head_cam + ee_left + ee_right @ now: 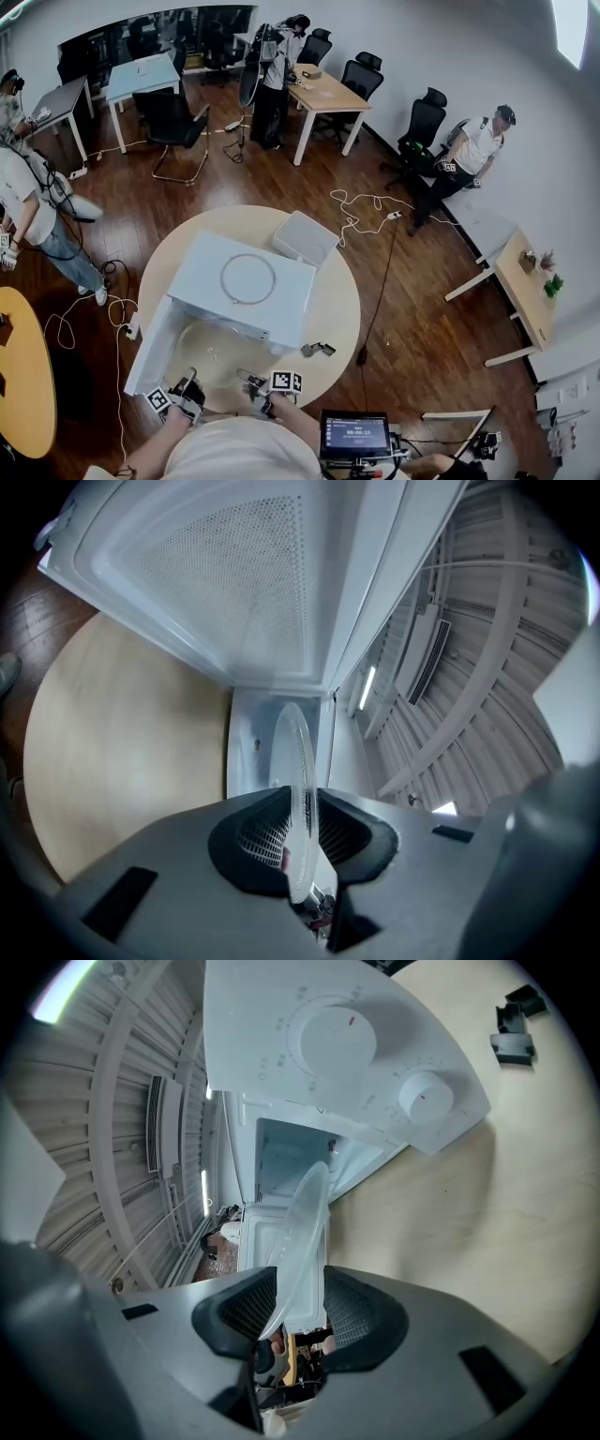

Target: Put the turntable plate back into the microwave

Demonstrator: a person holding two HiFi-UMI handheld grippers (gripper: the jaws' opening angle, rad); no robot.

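The white microwave (281, 300) stands on the round table (342, 309) with its door (150, 349) swung open to the left. The clear glass turntable plate (220, 361) is held in front of the open cavity between both grippers. My left gripper (192, 382) is shut on the plate's left rim, and the plate (298, 780) shows edge-on between the jaws of that gripper (302, 841). My right gripper (255, 382) is shut on the right rim, with the plate (305, 1227) tilted between its pads (352, 1316). The cavity (286, 1162) lies just ahead, under the knob panel (356, 1054).
A roller ring (248, 278) lies on the microwave's top. A white box (305, 236) sits behind it and small black parts (319, 350) lie on the table to the right. Cables run over the floor. A screen (354, 434) is at my right. People and chairs stand farther off.
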